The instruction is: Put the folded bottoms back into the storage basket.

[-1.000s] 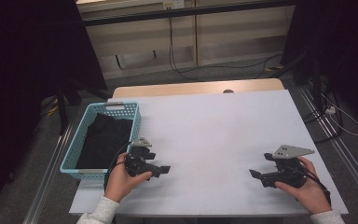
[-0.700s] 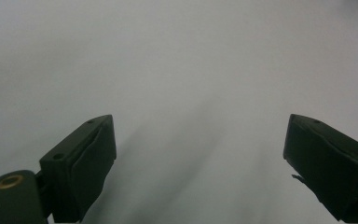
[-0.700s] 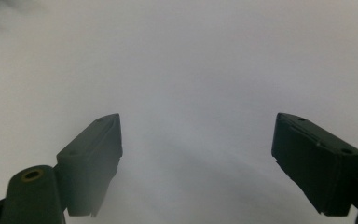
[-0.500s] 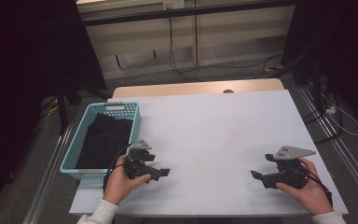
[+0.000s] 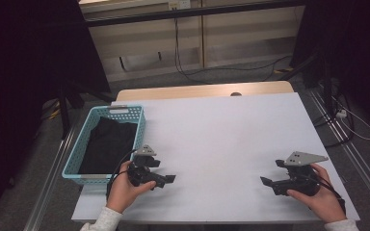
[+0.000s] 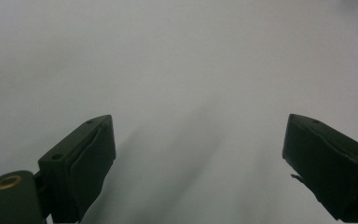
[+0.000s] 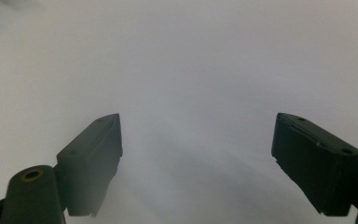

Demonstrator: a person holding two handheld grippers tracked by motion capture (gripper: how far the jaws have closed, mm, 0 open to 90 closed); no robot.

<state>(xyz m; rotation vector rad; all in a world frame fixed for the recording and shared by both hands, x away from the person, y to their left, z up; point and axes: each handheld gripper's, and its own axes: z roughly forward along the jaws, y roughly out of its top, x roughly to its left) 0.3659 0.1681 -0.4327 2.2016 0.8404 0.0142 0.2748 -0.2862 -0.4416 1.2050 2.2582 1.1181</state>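
Observation:
A light blue plastic basket [image 5: 136, 126] stands at the table's left edge with a black cloth [image 5: 107, 144] lying inside it. My left gripper [image 5: 168, 179] rests low over the white table [image 5: 231, 139] just right of the basket's near corner, pointing right. In the left gripper view its jaws stand wide apart over bare white surface, left gripper [image 6: 198, 163] open and holding nothing. My right gripper [image 5: 264, 182] sits near the table's front right, pointing left. Its jaws are equally spread in the right gripper view, right gripper [image 7: 196, 161] open over blank table.
A tan wooden strip [image 5: 202, 91] borders the table's far edge. Beyond it run cables [image 5: 183, 57] on the floor and a pale wall unit. Dark curtains flank both sides. Metal floor rails [image 5: 356, 159] run along the right.
Both hands have shifted only slightly; the left gripper has crept a little toward the front. Both stay open.

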